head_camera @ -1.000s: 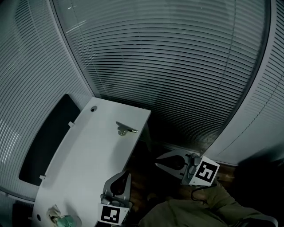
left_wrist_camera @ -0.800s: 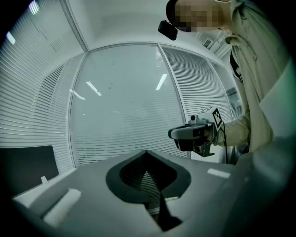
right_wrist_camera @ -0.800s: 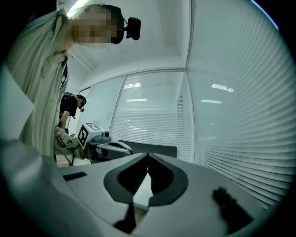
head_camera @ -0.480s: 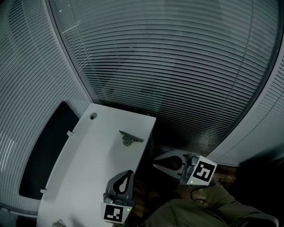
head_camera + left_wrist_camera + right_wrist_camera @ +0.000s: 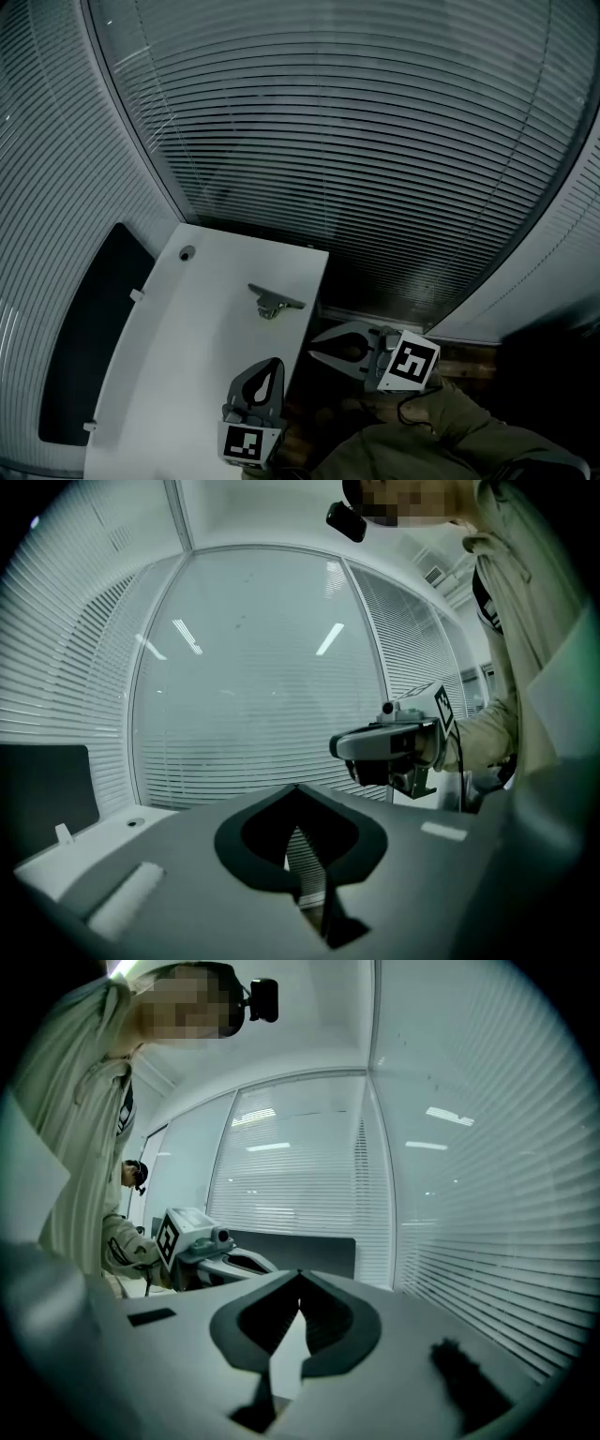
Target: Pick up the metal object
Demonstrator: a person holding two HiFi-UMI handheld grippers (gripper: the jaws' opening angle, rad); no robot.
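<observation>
Looking down, I find the metal object (image 5: 275,302) lying crosswise on the table (image 5: 187,356), straight ahead of my left gripper (image 5: 273,364); it and the right gripper (image 5: 314,354) are both closed, empty.

Dim, cool-toned pictures with strong fisheye bending at the edges.

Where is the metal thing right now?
In the head view, the metal object lies on the white table, near its right edge. It is just beyond the left gripper and up-left of the right gripper.
</observation>
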